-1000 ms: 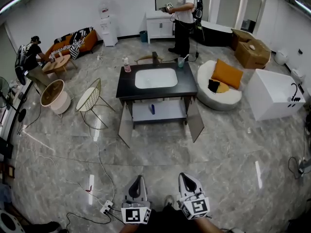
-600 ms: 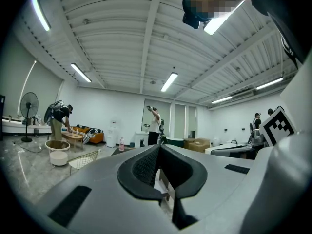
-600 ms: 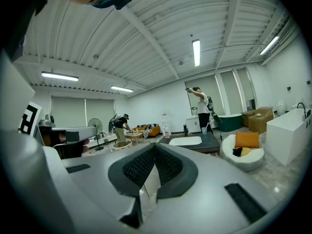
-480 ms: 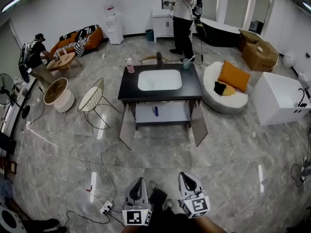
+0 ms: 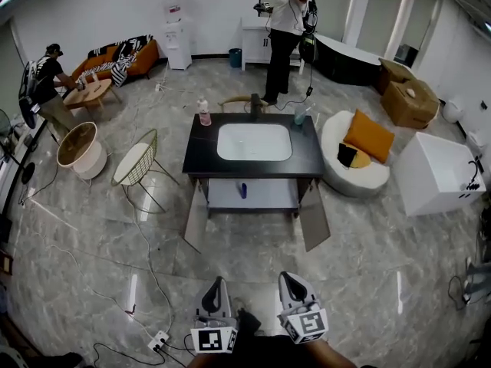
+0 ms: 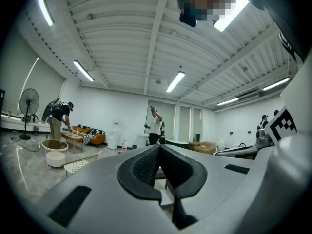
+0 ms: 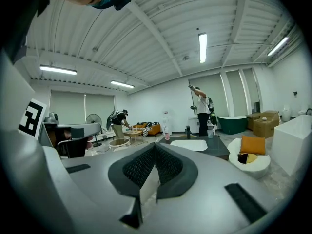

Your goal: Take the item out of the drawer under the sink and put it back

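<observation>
No text or label legible — none anywhere.

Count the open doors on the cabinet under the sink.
2. One door swings out from the sink cabinet's front at the head view's left, and the other door at its right. None seems hidden.

I looked over a grey marble floor, an orange sofa against the white wall, strip lights overhead.

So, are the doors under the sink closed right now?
No, both doors under the sink stand swung open, with a small blue item showing inside.
</observation>
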`<state>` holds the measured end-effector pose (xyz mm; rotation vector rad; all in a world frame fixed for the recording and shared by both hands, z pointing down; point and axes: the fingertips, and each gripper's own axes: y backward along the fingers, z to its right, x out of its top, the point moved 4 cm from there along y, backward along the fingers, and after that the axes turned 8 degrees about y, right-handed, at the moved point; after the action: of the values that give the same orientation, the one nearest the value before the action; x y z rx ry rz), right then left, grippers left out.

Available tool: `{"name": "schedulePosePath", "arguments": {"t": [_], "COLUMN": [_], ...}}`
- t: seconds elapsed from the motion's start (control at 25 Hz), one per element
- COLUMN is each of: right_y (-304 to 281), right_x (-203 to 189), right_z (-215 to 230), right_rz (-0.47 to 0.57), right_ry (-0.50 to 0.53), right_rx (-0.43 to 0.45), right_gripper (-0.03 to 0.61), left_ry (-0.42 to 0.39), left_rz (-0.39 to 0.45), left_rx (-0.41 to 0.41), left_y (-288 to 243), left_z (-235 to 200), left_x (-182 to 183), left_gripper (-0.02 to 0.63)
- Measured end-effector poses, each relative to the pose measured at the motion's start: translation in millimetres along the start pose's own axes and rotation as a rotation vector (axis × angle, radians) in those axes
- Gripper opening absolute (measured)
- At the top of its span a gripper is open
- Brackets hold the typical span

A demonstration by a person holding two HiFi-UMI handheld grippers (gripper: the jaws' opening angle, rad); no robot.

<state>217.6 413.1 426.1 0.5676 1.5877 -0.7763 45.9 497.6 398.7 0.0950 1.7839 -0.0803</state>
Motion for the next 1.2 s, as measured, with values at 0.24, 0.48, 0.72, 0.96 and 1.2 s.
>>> {"name": "schedulePosePath", "arguments": {"t": [0.24, 0.48, 0.72, 0.96, 1.2], "right_y": [-75.5, -136.5, -204.1, -280.9, -354.5], "right_x": [-0.5, -10.0, -26.6, -75.7, -155.0], "right_z": [16.9, 27.3, 49.2, 75.4, 103.2], "right_rz": [-0.013, -0.031, -0.023, -0.033, -0.049], "right_ry": [-0.019, -0.008, -0.002, 0.007, 0.025], "right_rx": [-0.015, 0.008, 0.029, 0.076, 0.100], "right_gripper": [0.009, 0.009, 0.009, 0.009, 0.009], "left_ry": [0.022, 0.070, 0.080, 0.081, 0.082], "left_rz": [0.007, -0.001, -0.005, 0.009, 0.013], "left_rx": [0.014, 0.033, 0.060, 0.100, 0.105], "left_y": [-52.9, -88.2, -139.4, -197.1, -251.5], "left_z": [-38.1, -60.2, -84.2, -107.3, -124.4], "left_x": [6.0, -1.6, -23.1, -67.2, -141.8], "left_gripper": [0.014, 0.014, 0.014, 0.014, 0.014]}}
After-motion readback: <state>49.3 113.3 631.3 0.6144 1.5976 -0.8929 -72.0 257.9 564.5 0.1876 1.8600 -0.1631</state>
